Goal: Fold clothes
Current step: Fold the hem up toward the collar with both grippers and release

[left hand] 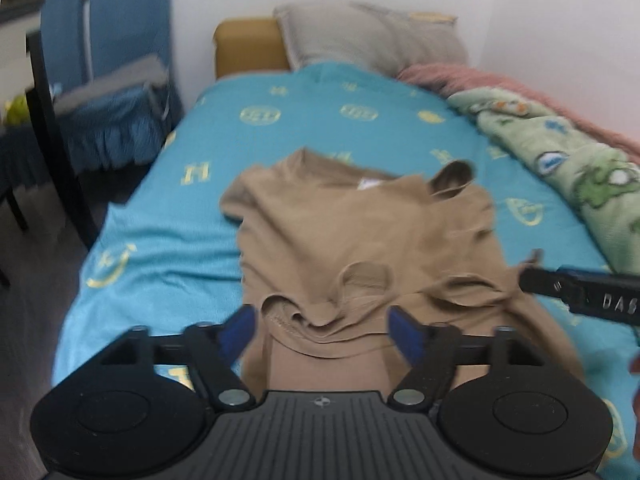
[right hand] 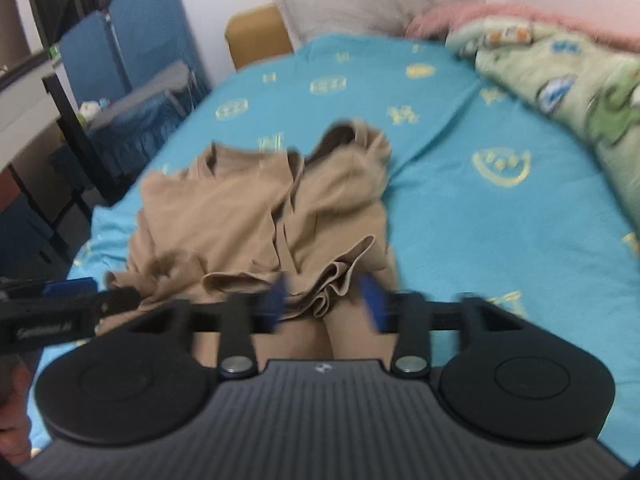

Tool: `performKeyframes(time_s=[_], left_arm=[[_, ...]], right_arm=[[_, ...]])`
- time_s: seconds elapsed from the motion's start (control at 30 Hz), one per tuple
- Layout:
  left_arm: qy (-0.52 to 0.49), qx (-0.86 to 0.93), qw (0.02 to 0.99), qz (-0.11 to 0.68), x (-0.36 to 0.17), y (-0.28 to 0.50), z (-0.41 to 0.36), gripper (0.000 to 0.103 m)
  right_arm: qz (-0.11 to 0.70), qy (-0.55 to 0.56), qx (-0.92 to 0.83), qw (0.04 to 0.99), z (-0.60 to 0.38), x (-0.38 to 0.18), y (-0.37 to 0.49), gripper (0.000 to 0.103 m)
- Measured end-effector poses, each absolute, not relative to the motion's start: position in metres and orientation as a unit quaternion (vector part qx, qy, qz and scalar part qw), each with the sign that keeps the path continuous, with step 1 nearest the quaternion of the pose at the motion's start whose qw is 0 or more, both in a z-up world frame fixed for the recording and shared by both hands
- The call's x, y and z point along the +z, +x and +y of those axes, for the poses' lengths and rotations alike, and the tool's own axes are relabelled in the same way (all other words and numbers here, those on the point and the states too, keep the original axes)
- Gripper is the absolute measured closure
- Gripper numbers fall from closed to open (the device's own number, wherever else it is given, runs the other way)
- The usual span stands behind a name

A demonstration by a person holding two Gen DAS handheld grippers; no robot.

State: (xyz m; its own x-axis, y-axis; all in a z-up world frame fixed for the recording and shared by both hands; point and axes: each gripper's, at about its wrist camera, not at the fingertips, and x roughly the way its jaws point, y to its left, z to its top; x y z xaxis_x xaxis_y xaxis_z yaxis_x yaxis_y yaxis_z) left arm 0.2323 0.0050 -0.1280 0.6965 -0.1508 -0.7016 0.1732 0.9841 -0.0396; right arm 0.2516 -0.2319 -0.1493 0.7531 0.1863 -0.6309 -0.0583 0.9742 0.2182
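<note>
A tan shirt lies crumpled on the turquoise bed sheet, its collar toward the pillow and its hem bunched near me. My left gripper is open, its blue pads on either side of the bunched hem. My right gripper is open too, with a bunched fold of the same shirt between its blurred blue pads. The right gripper's black body shows at the right edge of the left wrist view. The left gripper shows at the left edge of the right wrist view.
A grey pillow and a tan headboard stand at the far end of the bed. A green cartoon blanket and a pink blanket lie along the right side by the wall. Blue chairs and a dark table stand left of the bed.
</note>
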Motion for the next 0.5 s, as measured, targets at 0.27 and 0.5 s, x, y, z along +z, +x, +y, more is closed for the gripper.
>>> performKeyframes(time_s=[0.27, 0.5], left_arm=[[0.001, -0.080, 0.947, 0.312, -0.064, 0.159, 0.011, 0.000], [-0.001, -0.067, 0.958, 0.278, -0.042, 0.105, 0.017, 0.000]], right_arm=[[0.282, 0.104, 0.072, 0.951, -0.241, -0.086, 0.187, 0.013], [0.249, 0.094, 0.078, 0.961, -0.230, -0.060, 0.127, 0.013]])
